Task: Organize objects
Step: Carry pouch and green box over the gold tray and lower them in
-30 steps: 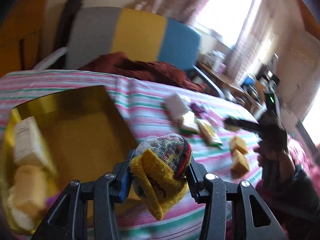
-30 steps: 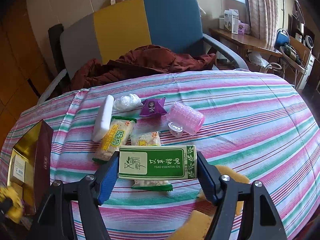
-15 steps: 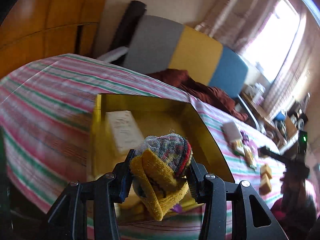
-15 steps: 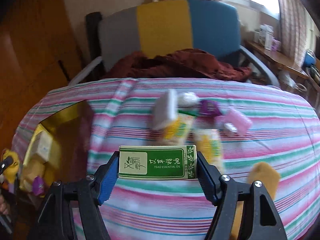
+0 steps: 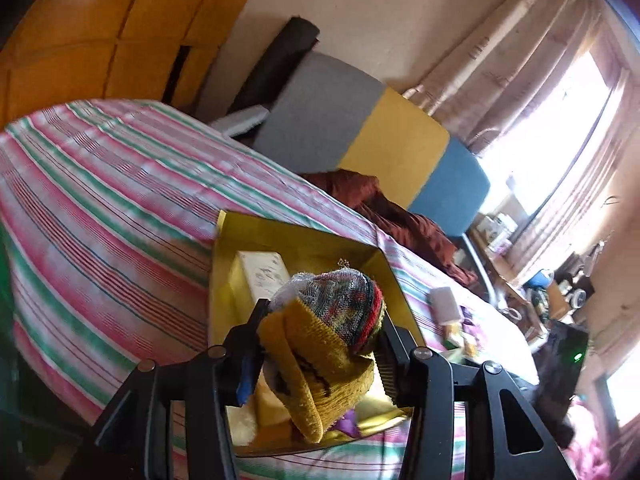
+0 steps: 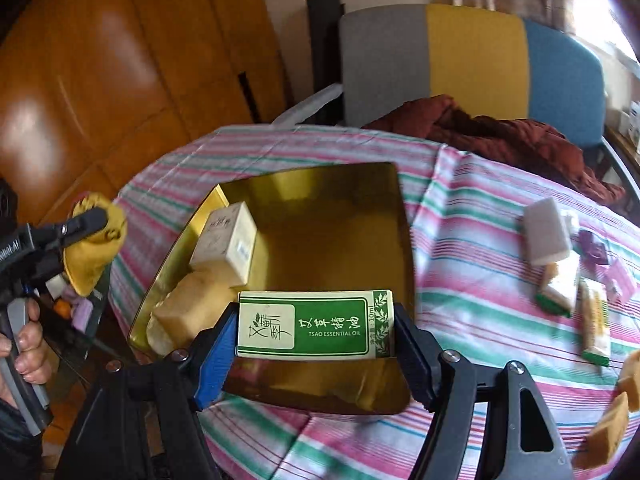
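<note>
An open gold box (image 6: 320, 216) lies on the striped tablecloth (image 6: 460, 320). It holds a white carton (image 6: 228, 240) and a pale yellow block (image 6: 188, 304). My right gripper (image 6: 316, 320) is shut on a green essential-oil box (image 6: 316, 330), held flat over the gold box's near side. My left gripper (image 5: 320, 320) holds a yellow knitted bundle (image 5: 316, 360) with a multicoloured top over the gold box's (image 5: 296, 228) near end. Its jaws are opening and the bundle still sits between the pads. In the right wrist view that bundle (image 6: 94, 252) hangs left of the gold box.
A white block (image 6: 546, 232), snack packets (image 6: 596, 320), a purple packet (image 6: 592, 246) and yellow sponge blocks (image 6: 608, 436) lie on the cloth at right. Behind stands a grey, yellow and blue chair (image 6: 476, 56) with a red-brown garment (image 6: 500, 132). A wooden cabinet (image 6: 100, 80) is at left.
Both grippers swung left towards the gold box. The right one carried the green box from above the snack packets to above the gold box. The left one still carries the knitted bundle.
</note>
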`<state>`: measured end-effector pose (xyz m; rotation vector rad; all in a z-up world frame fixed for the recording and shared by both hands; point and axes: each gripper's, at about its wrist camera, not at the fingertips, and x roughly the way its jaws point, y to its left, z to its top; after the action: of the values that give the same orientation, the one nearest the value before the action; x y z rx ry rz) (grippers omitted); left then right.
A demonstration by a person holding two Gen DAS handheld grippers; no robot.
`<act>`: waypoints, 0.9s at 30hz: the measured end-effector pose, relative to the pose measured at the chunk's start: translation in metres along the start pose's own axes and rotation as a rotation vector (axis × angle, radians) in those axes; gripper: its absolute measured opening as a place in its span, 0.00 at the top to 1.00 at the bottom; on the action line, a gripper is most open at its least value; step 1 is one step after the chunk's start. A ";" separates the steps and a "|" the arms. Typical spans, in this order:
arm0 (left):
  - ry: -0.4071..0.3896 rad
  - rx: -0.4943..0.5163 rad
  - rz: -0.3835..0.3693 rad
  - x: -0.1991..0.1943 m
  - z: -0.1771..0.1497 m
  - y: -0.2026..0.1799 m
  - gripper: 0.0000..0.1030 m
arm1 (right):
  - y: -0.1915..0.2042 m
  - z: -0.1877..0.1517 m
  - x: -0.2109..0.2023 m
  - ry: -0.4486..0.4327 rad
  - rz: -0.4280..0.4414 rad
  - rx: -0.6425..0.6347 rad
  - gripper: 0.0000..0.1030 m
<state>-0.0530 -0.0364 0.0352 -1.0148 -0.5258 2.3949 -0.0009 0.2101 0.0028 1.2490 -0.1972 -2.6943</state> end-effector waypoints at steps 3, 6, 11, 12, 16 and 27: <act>0.038 -0.003 -0.045 0.015 0.000 -0.008 0.53 | 0.005 -0.006 0.009 0.024 -0.023 -0.014 0.29; 0.057 0.013 -0.075 0.027 0.001 -0.020 0.52 | 0.005 -0.009 0.014 0.040 -0.036 -0.013 0.28; 0.104 0.024 -0.076 0.057 -0.003 -0.033 0.44 | 0.013 -0.015 0.030 0.080 -0.037 -0.044 0.21; 0.113 0.024 -0.063 0.061 -0.005 -0.033 0.41 | 0.015 -0.017 0.033 0.089 -0.021 -0.049 0.18; 0.156 0.018 0.019 0.076 -0.016 -0.023 0.35 | 0.019 -0.027 0.045 0.133 0.045 -0.049 0.17; 0.116 0.068 0.145 0.057 -0.033 -0.013 0.35 | 0.011 -0.031 0.025 0.076 0.072 0.022 0.17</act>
<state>-0.0592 0.0113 -0.0110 -1.1894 -0.3373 2.4427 0.0083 0.1927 -0.0333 1.3220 -0.2579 -2.5858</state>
